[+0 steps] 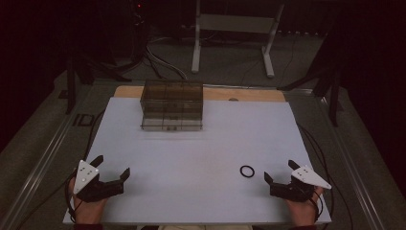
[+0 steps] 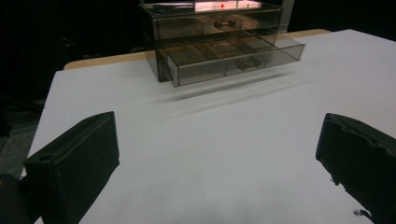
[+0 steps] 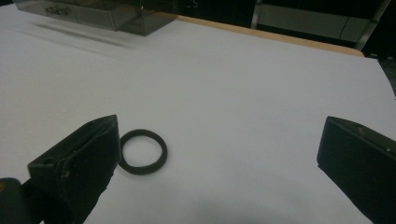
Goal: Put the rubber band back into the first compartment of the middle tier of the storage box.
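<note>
A small black ring [image 1: 247, 171] lies flat on the white table top [image 1: 201, 148], toward the front right. My right gripper [image 1: 280, 171] rests just right of it, jaws wide apart and holding nothing. In the right gripper view the ring [image 3: 142, 151] lies beside the left jaw, not between the pads. At the front left my left gripper [image 1: 112, 166] sits open and holds nothing. A smoky clear drawer box [image 1: 172, 105] stands at the back of the table; in the left gripper view the drawer box [image 2: 219, 42] has its lower drawer pulled out.
A wooden board edge [image 1: 249, 94] shows behind the white top. A white metal stand [image 1: 234, 33] and cables lie on the floor beyond. The table's front edge runs just under both hands.
</note>
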`<state>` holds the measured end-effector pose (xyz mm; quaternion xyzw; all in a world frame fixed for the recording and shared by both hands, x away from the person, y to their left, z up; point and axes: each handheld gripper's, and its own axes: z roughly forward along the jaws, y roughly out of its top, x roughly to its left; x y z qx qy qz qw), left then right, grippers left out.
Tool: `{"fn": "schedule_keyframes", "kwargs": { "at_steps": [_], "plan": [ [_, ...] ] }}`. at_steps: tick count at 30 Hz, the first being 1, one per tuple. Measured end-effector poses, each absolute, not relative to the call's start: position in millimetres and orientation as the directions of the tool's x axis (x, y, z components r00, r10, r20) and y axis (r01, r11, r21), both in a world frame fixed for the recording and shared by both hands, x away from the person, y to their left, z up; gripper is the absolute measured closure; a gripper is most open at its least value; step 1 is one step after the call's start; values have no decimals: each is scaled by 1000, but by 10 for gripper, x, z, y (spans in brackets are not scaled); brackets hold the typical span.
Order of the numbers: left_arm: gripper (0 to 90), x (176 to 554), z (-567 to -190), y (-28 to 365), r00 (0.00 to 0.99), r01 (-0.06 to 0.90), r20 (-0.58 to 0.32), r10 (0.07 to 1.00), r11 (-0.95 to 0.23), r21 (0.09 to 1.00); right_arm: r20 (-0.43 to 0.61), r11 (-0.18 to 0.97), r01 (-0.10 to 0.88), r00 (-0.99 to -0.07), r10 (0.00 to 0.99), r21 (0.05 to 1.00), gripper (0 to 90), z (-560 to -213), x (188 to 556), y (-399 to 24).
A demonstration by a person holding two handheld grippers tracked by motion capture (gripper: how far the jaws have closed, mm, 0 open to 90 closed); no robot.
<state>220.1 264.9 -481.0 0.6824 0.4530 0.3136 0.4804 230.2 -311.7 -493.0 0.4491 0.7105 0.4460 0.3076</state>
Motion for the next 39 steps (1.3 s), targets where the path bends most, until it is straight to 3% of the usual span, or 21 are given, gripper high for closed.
{"fn": "schedule_keyframes", "kwargs": {
  "at_steps": [19, 34, 39],
  "plan": [
    [2, 2174, -4807, 2665, 358, 311, 12, 934, -131, 941, -16, 176, 362, -405, 914, 915, 27, -4819, 2349, -2990],
    [2, 2179, -4832, 2662, 339, 310, 35, 940, -147, 939, 15, 208, 482, -418, 908, 851, 23, -4801, 2658, -2798],
    [3, 2195, -4843, 2645, 340, 311, 52, 939, -164, 936, 30, 212, 515, -422, 906, 831, 75, -4843, 2753, -2748]
  ]
}}
